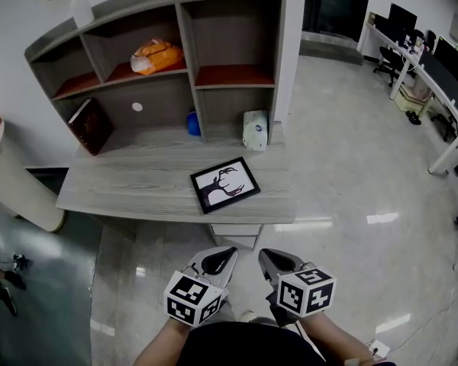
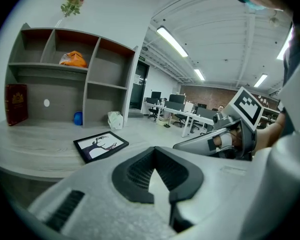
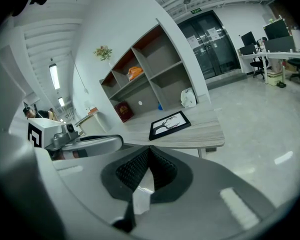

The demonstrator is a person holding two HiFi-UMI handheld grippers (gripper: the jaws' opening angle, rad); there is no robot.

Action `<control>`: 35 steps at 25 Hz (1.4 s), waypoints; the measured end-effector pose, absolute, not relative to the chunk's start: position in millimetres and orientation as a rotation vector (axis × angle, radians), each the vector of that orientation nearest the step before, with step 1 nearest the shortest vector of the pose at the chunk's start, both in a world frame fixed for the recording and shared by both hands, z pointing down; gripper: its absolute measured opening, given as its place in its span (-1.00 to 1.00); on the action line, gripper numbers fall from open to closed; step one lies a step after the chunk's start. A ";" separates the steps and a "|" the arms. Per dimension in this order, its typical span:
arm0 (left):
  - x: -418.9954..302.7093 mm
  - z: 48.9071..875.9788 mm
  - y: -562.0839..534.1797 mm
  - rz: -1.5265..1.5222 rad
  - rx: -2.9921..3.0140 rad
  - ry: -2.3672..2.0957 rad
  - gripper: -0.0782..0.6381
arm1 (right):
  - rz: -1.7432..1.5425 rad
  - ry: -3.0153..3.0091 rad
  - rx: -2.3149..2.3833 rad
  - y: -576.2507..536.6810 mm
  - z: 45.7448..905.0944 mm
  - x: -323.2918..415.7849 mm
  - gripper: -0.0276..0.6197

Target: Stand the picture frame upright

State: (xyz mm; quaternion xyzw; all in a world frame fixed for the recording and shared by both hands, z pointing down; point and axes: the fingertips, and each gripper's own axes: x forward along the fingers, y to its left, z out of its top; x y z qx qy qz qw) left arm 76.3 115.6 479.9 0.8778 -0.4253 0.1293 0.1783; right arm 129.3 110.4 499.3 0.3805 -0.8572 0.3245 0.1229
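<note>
While the left gripper [image 2: 154,152] has its fingers pressed together on nothing and the right gripper [image 3: 149,150] is closed up the same way, empty, both sit side by side low in front of the person's body, tilted a little down toward the desk [image 1: 130,185], well apart from it and over bare floor; reads as approach, no contact yet, and the fingers would have to spread before pinching anything. Picture frame [image 1: 224,184] lies flat and face up near the desk's front edge toward its right end, a bit askew, black border, tree-like drawing; task not started. Likely one gripper lifts an edge while the other steadies; whether there's a back stand can't tell, back is hidden. Around: shelf unit [image 1: 191,59] at the back of the desk, orange bag [image 1: 156,56] on an upper shelf, dark red book [image 1: 90,126] leaning in the lower left bay, blue ball [image 1: 193,123] and white pouch [image 1: 255,130] behind the frame by the shelf's upright, all apart from the frame. Nothing lies between grippers and frame; only the desk's front edge to clear, and the pouch could get bumped if the frame slides back
</note>
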 end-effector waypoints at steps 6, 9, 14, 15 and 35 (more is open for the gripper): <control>58.4 486.0 77.5 0.374 2.499 -1.177 -0.78 | 0.965 -2.476 1.127 76.7 507.0 110.5 -0.92; 45.4 485.3 56.3 0.384 2.498 -1.170 -0.79 | 0.987 -2.461 1.135 58.3 508.0 98.4 -0.92; 25.0 489.2 21.7 0.420 2.496 -1.143 -0.78 | 1.004 -2.426 1.161 29.8 512.0 81.1 -0.92; 22.3 491.3 15.4 0.431 2.498 -1.130 -0.78 | 1.010 -2.416 1.169 24.0 513.6 78.4 -0.92; -17.5 517.1 -80.2 0.553 2.542 -0.934 -0.75 | 1.143 -2.250 1.316 -56.6 544.6 41.1 -0.92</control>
